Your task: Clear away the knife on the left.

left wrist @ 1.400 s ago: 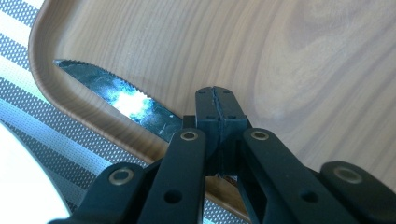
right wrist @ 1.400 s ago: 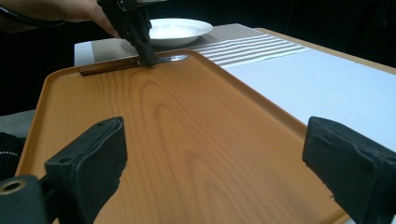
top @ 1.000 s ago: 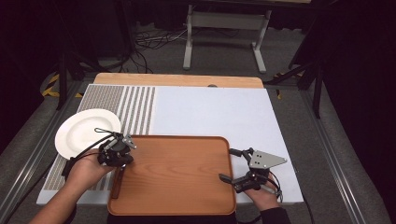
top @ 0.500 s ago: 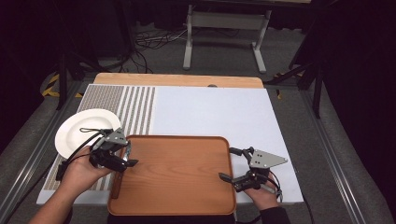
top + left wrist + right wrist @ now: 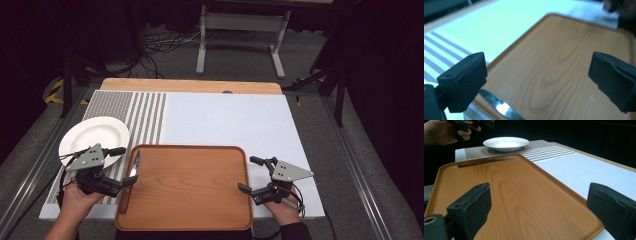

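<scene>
Left claw (image 5: 121, 166) stands open beside the tray's (image 5: 200, 220) left edge; its jaws have just been opening, and nothing sits between them now. From the left claw view I look along both black jaws at the tray's wood grain, with the knife blade (image 5: 499, 106) glinting low between them, under the jaw line and clear of the pads.

I see the knife (image 5: 129, 181) lying along the tray's left rim, its dark handle toward me and the blade pointing away, toward the plate (image 5: 95, 136). It rests on the tray, just beside my left claw but not touching it as far as I can tell. The white plate sits on the striped mat (image 5: 145, 112) at the counter's (image 5: 230, 120) left side, just behind that claw and apart from the tray.

My right claw (image 5: 250, 174) is open too, holding nothing, with its jaws at the tray's right edge. In the right claw view the tray stretches ahead between the pads, the knife (image 5: 486, 160) lies at its far rim, and the plate (image 5: 506, 143) stands beyond it.
</scene>
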Tool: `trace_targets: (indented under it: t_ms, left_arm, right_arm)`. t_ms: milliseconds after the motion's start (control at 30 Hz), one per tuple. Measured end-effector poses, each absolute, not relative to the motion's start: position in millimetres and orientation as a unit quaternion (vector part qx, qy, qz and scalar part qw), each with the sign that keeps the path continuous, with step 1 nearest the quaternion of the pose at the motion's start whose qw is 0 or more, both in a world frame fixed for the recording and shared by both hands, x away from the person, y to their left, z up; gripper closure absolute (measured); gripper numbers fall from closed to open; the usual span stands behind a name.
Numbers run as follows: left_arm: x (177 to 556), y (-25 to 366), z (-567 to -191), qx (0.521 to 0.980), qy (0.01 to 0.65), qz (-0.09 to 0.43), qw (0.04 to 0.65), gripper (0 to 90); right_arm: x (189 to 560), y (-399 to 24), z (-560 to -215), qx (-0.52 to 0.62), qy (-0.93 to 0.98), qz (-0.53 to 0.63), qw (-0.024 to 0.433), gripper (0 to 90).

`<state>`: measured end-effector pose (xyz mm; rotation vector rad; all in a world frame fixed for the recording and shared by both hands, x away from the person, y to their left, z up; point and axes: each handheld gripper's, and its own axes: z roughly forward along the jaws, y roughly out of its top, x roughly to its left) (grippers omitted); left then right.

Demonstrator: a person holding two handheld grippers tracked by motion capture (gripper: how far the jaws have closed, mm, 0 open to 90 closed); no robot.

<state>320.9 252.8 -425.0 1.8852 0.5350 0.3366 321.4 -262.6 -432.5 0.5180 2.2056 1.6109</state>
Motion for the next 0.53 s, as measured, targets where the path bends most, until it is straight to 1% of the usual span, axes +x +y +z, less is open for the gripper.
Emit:
trace_targets:
  t_ms: [133, 200, 300, 400, 533]
  left_arm:
    - [313, 263, -435, 0.771, 0.223, 0.149, 0.578, 1.8]
    - [310, 269, -443, 0.751, 0.235, 0.162, 0.595, 0.9]
    - [307, 278, -457, 0.729, 0.247, 0.138, 0.624, 0.6]
    - [303, 283, -461, 0.725, 0.249, 0.147, 0.625, 0.3]
    - [302, 284, -461, 0.735, 0.238, 0.177, 0.610, 0.3]
  right_arm:
    - [321, -264, -432, 0.188, 0.777, 0.573, 0.183, 6.5]
    - [321, -264, -433, 0.191, 0.775, 0.574, 0.184, 6.4]
    - [322, -264, -433, 0.193, 0.775, 0.573, 0.185, 6.4]
    - [322, -265, -433, 0.196, 0.773, 0.574, 0.187, 6.4]
    - [322, -266, -434, 0.198, 0.771, 0.575, 0.188, 6.1]
